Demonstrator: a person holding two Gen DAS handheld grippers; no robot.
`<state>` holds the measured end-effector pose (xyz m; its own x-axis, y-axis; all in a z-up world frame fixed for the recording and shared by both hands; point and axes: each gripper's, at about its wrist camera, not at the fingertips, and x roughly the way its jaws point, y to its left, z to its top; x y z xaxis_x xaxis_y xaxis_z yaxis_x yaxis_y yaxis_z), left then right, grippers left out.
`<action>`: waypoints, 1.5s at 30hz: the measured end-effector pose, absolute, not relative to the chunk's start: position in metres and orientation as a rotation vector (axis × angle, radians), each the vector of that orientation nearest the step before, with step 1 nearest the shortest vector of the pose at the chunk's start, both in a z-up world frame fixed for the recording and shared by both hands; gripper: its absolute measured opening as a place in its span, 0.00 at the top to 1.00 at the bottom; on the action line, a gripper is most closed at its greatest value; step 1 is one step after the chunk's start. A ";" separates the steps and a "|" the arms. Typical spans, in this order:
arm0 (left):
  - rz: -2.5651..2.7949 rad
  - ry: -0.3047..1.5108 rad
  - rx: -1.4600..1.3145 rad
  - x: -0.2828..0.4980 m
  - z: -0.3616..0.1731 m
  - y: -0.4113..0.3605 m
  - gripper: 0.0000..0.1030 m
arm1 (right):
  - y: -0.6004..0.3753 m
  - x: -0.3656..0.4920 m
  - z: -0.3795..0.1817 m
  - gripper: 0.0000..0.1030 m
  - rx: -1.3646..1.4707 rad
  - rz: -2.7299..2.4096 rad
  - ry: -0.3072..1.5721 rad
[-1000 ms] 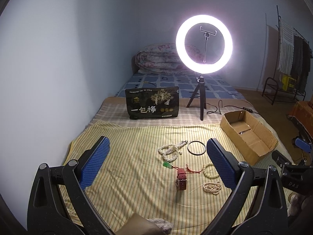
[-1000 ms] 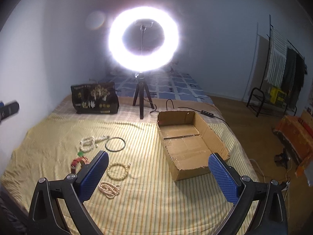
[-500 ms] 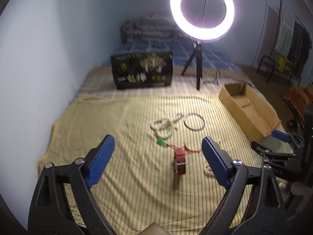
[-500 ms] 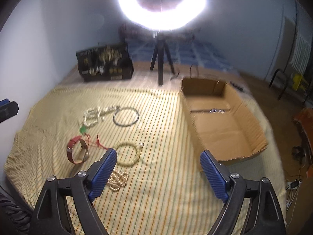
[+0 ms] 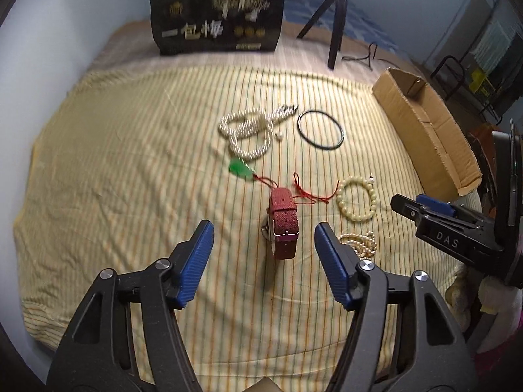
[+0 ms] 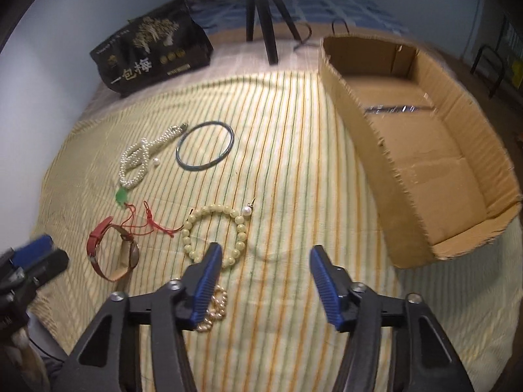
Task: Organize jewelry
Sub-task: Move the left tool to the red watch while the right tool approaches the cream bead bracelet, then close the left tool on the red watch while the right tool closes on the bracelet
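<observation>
Ahead of the left hand-held gripper, whose blue fingers look like ribbed matt plastic on smooth black plastic arms with small metal screws, a red watch shows a grainy woven-looking strap and a shiny metal buckle. Beyond it lie a glossy green pendant on red cord and glossy white pearl strands. The striped sheet under the right hand-held gripper is soft, slightly wrinkled cloth. To that gripper's right, the cardboard box is matt brown with rough torn edges. A smooth dark bangle gleams faintly.
</observation>
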<state>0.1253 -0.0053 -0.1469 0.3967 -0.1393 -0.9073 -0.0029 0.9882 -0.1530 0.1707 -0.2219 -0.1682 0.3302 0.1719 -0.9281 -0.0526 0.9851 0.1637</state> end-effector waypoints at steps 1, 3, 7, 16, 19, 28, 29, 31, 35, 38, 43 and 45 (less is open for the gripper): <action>-0.083 1.173 -0.146 0.128 -0.149 -0.004 0.44 | -0.222 0.173 -0.170 0.53 0.133 0.149 1.241; -0.076 1.191 -0.163 0.133 -0.154 -0.002 0.44 | -0.222 0.178 -0.174 0.55 0.153 0.151 1.255; -0.069 1.200 -0.171 0.137 -0.157 0.000 0.44 | -0.215 0.183 -0.178 0.59 0.136 0.140 1.265; -0.072 1.225 -0.194 0.151 -0.168 -0.001 0.44 | -0.211 0.189 -0.193 0.68 0.177 0.145 1.292; -0.078 1.224 -0.193 0.153 -0.169 -0.004 0.44 | -0.211 0.193 -0.198 0.70 0.199 0.143 1.304; -0.104 1.240 -0.210 0.153 -0.169 -0.006 0.45 | -0.209 0.195 -0.200 0.73 0.205 0.158 1.312; -0.097 1.246 -0.202 0.153 -0.172 -0.006 0.45 | -0.207 0.195 -0.201 0.74 0.201 0.158 1.314; -0.088 1.262 -0.201 0.155 -0.178 -0.007 0.45 | -0.204 0.196 -0.202 0.75 0.193 0.158 1.315; -0.077 1.302 -0.202 0.158 -0.190 -0.008 0.58 | -0.202 0.196 -0.204 0.79 0.182 0.154 1.316; -0.072 1.312 -0.193 0.159 -0.194 -0.009 0.70 | -0.202 0.195 -0.205 0.84 0.166 0.150 1.313; -0.072 1.307 -0.183 0.158 -0.194 -0.009 0.82 | -0.202 0.192 -0.206 0.95 0.156 0.160 1.300; -0.069 1.296 -0.176 0.158 -0.191 -0.009 0.82 | -0.201 0.191 -0.204 0.95 0.154 0.168 1.292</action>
